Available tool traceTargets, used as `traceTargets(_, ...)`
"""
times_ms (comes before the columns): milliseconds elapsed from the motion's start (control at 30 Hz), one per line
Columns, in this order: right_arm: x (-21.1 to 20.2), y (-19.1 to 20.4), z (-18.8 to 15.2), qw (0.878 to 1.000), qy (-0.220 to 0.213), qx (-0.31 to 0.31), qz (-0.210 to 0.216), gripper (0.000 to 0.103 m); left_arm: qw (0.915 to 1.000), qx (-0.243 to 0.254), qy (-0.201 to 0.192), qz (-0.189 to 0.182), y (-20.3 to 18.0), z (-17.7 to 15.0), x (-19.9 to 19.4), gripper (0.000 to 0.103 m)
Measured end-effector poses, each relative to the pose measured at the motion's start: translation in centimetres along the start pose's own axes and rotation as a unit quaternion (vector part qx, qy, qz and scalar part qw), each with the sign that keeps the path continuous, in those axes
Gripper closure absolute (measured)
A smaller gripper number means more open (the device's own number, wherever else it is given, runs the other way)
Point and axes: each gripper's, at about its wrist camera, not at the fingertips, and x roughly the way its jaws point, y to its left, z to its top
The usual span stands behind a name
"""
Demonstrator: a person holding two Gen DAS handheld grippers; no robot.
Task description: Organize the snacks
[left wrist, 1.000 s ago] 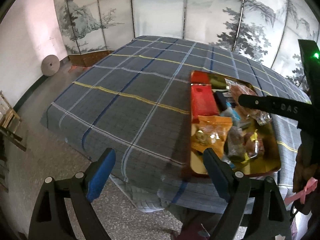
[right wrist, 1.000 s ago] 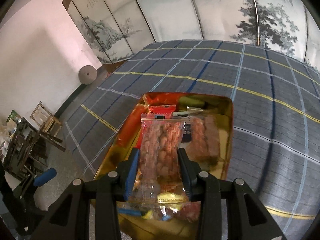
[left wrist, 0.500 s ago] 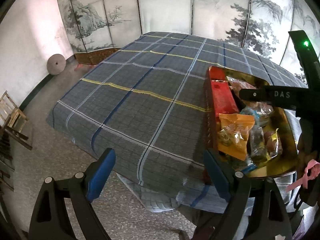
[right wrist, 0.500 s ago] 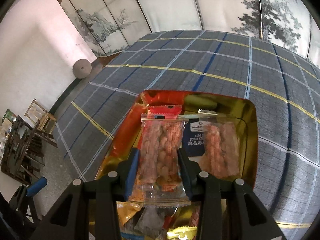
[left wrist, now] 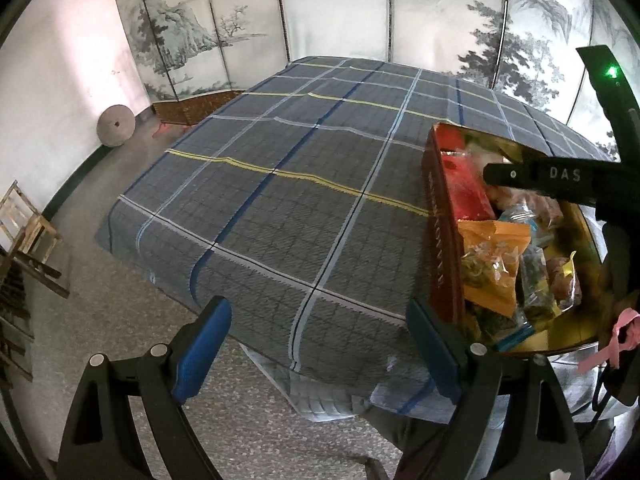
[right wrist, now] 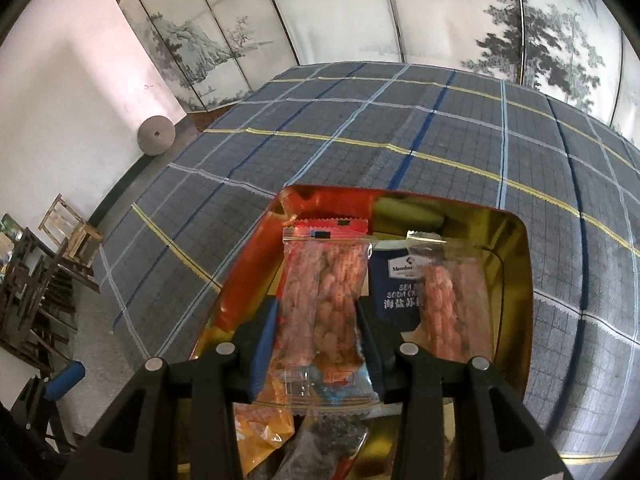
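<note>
A gold and red tin tray (right wrist: 520, 248) holds several snack packets on the plaid table. My right gripper (right wrist: 316, 328) is shut on a clear packet of brown peanut snack (right wrist: 324, 296) and holds it above the tray. A like clear packet (right wrist: 448, 308) and a dark blue soda cracker packet (right wrist: 394, 284) lie in the tray's far part. In the left wrist view the tray (left wrist: 440, 216) is at the right, with an orange packet (left wrist: 492, 264) in it and the right gripper's arm above it. My left gripper (left wrist: 316, 344) is open and empty at the table's near edge.
The blue-grey plaid tablecloth (left wrist: 304, 184) covers a large table. A painted folding screen (left wrist: 340, 12) stands behind it. A round stone disc (left wrist: 116, 126) leans on the left wall. Wooden chairs (right wrist: 44, 280) stand on the floor at the left.
My right gripper has lifted and pulled back with the peanut packet, showing more of the tray's far part. My left gripper has shifted left and lower, so the tray sits further right.
</note>
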Motion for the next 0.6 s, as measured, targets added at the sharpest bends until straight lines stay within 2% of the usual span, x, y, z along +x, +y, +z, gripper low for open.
traceTargets(333, -2.3, 0.4, -0.4, 0.999, -0.047, 0.001, 0.02, 0.059, 0.9999, 0.007, -0.006, -0.003, -0.4, 0.0, -0.9, 0.017)
traceTargets(433, -4.4, 1.3, -1.4, 0.997, -0.072, -0.022, 0.027, 0.058, 0.9999, 0.007, -0.014, -0.002, -0.6, 0.0, -1.7, 0.016)
traceTargets(600, -8.5, 2.7, -3.8, 0.991, -0.115, -0.074, 0.012, 0.053, 0.999, 0.012, -0.043, -0.008, -1.4, 0.0, -4.0, 0.016)
